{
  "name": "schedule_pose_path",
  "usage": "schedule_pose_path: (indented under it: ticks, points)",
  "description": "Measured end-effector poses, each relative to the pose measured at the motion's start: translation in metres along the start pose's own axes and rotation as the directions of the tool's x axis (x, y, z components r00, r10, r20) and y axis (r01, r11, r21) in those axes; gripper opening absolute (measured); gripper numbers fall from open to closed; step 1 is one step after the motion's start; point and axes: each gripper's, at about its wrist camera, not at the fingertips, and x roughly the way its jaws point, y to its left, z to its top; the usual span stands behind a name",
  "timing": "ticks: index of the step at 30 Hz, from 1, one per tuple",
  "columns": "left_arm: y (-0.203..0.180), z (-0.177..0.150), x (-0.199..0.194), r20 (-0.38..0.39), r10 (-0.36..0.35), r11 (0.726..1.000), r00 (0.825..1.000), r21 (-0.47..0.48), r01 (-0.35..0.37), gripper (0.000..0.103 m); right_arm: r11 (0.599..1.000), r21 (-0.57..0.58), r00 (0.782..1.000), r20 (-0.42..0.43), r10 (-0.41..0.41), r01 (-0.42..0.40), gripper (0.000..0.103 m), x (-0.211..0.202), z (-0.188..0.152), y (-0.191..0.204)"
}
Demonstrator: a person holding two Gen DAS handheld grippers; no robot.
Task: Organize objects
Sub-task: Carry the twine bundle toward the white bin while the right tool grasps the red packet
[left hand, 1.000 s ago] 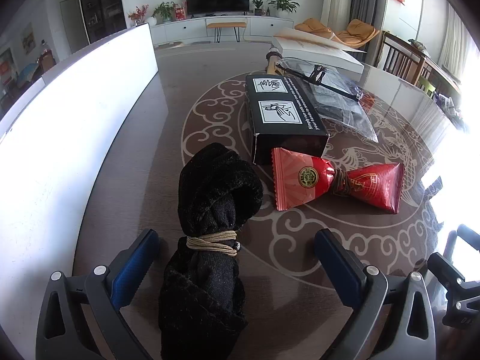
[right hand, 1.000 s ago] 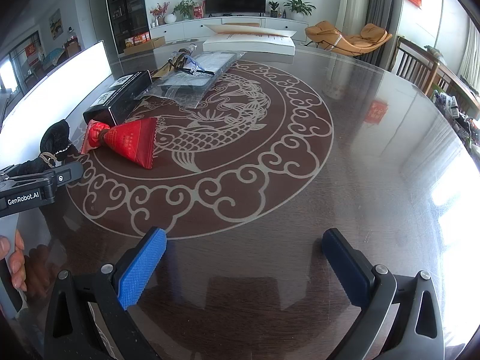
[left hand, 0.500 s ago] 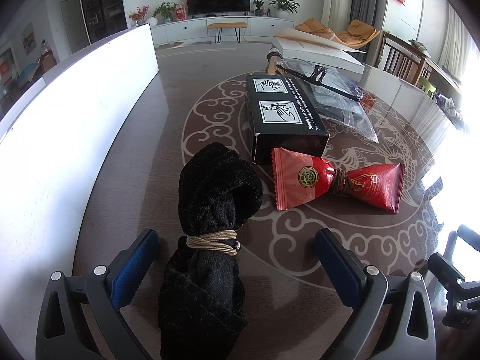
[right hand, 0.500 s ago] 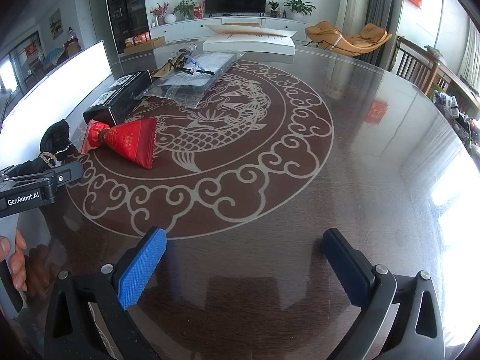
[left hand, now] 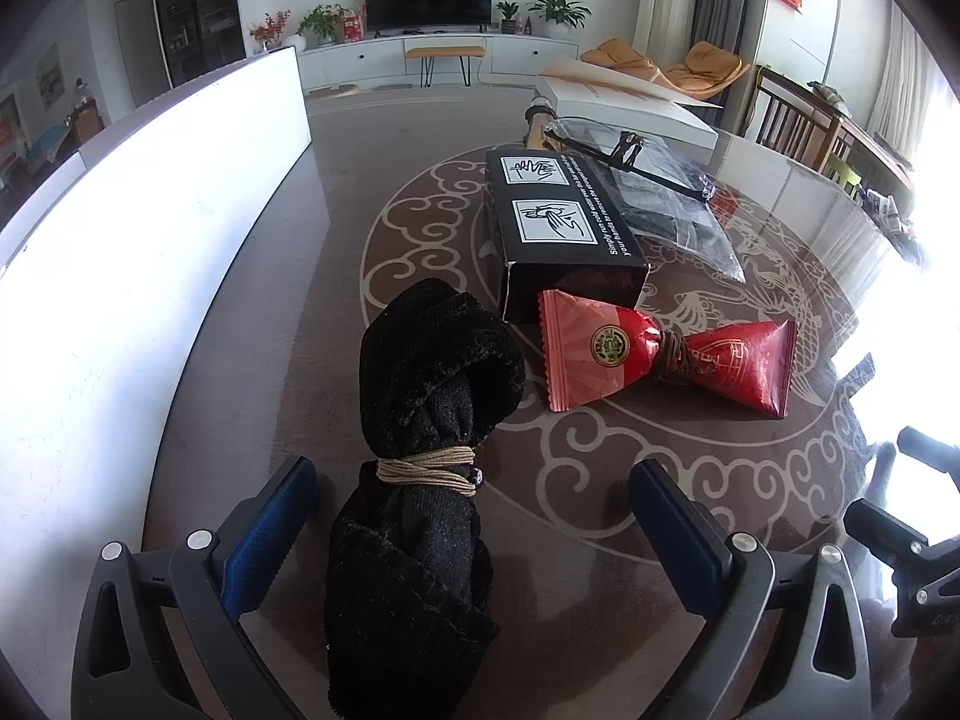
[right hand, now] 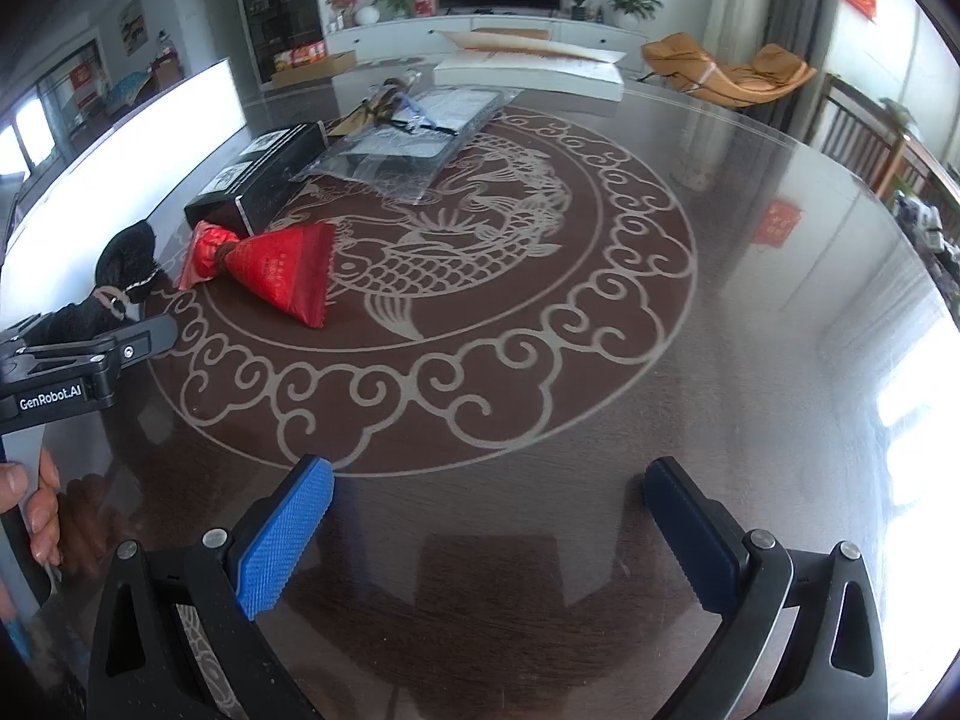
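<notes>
**Left fingers straddle the tied black bundle, right side waits**

The left hand-held gripper is spread wide, not yet gripping, with the black fuzzy cloth bundle bound by tan cord lying lengthwise between its fingers at the lower centre of the left wrist view. The placement reads as a line-up for a pinch near the cord, where the bundle is narrowest. Just beyond it, at centre frame, the red foil packet cinched at its middle like a bow lies against the near end of the black printed cardboard box; clear plastic bags lie past the box, upper right.

The right hand-held gripper is likewise open and empty, over a bare stretch of the dark glossy worktop with a pale fish-and-cloud pattern (nothing near its fingers).

A tall white panel closes the left side of the left view, so free room for moving the bundle lies to the right and front.
</notes>
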Motion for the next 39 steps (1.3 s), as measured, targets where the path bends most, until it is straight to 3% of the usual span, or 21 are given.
schedule_pose_path:
  ticks: [3, 6, 9, 13, 15, 16, 19, 22, 24, 25, 26, 30, 34, 36, 39]
  points:
    - [0.012, -0.001, -0.003, 0.016, 0.011, 0.997, 1.000, -0.073, -0.009, 0.103, 0.978, -0.199, 0.997, 0.040, 0.073, -0.064, 0.103, -0.011, 0.034, 0.022]
    - [0.016, -0.002, -0.004, 0.022, 0.006, 0.995, 1.000, -0.099, -0.004, 0.103, 0.895, -0.433, 0.993, 0.004, 0.120, -0.106, 0.102, -0.004, 0.065, 0.062]
    - [0.011, -0.004, -0.003, 0.001, 0.029, 0.998, 1.000, -0.054, -0.029, 0.103, 0.812, -0.564, 0.988, -0.074, 0.133, -0.152, 0.086, 0.018, 0.087, 0.102]
    - [0.015, -0.014, -0.009, -0.017, 0.021, 1.000, 1.000, 0.010, -0.020, 0.103, 0.756, -0.617, 0.974, -0.188, 0.124, -0.216, 0.067, 0.053, 0.099, 0.132]
    - [0.024, -0.019, -0.015, -0.017, -0.009, 1.000, 1.000, 0.019, 0.010, 0.103, 0.765, -0.585, 0.961, -0.221, 0.169, -0.269, 0.049, 0.056, 0.101, 0.134]
    - [0.029, -0.020, -0.017, -0.017, -0.035, 0.999, 0.999, 0.015, 0.035, 0.103, 0.778, -0.561, 0.956, -0.228, 0.182, -0.282, 0.028, 0.055, 0.101, 0.132]
    - [0.039, -0.015, -0.018, -0.015, -0.107, 0.994, 0.994, -0.015, 0.107, 0.103, 0.817, -0.502, 0.957, -0.210, 0.201, -0.282, 0.026, 0.045, 0.090, 0.120]
    - [0.037, -0.008, -0.016, -0.020, -0.114, 0.993, 0.993, -0.020, 0.114, 0.099, 0.877, -0.389, 0.957, -0.175, 0.231, -0.283, 0.026, 0.028, 0.071, 0.096]
    - [0.033, -0.007, -0.017, -0.005, -0.074, 0.997, 0.997, 0.007, 0.074, 0.068, 0.908, -0.303, 0.956, -0.147, 0.255, -0.289, 0.026, 0.013, 0.060, 0.076]
    - [0.031, -0.007, -0.018, 0.006, -0.065, 0.998, 0.998, 0.021, 0.064, 0.043, 0.918, -0.266, 0.954, -0.135, 0.266, -0.294, 0.026, 0.007, 0.054, 0.067]
    - [0.032, -0.008, -0.020, 0.014, -0.087, 0.996, 0.996, 0.020, 0.086, 0.026, 0.926, -0.236, 0.954, -0.125, 0.272, -0.295, 0.026, 0.000, 0.050, 0.060]
    - [0.035, -0.019, -0.042, 0.071, -0.120, 0.992, 0.990, -0.022, 0.121, 0.026, 0.938, -0.166, 0.953, -0.072, 0.295, -0.303, 0.026, -0.029, 0.048, 0.046]
    - [0.045, -0.024, -0.097, 0.185, -0.194, 0.974, 0.963, -0.085, 0.212, 0.026, 0.919, -0.133, 0.928, -0.007, 0.373, -0.370, 0.026, -0.059, 0.076, 0.060]
    - [0.062, -0.020, -0.129, 0.244, -0.200, 0.967, 0.949, -0.107, 0.231, 0.026, 0.898, -0.137, 0.905, 0.026, 0.424, -0.417, 0.026, -0.076, 0.094, 0.084]
    - [0.100, -0.015, -0.162, 0.299, -0.144, 0.968, 0.943, -0.157, 0.198, 0.026, 0.846, -0.149, 0.848, 0.069, 0.525, -0.512, 0.026, -0.091, 0.125, 0.138]
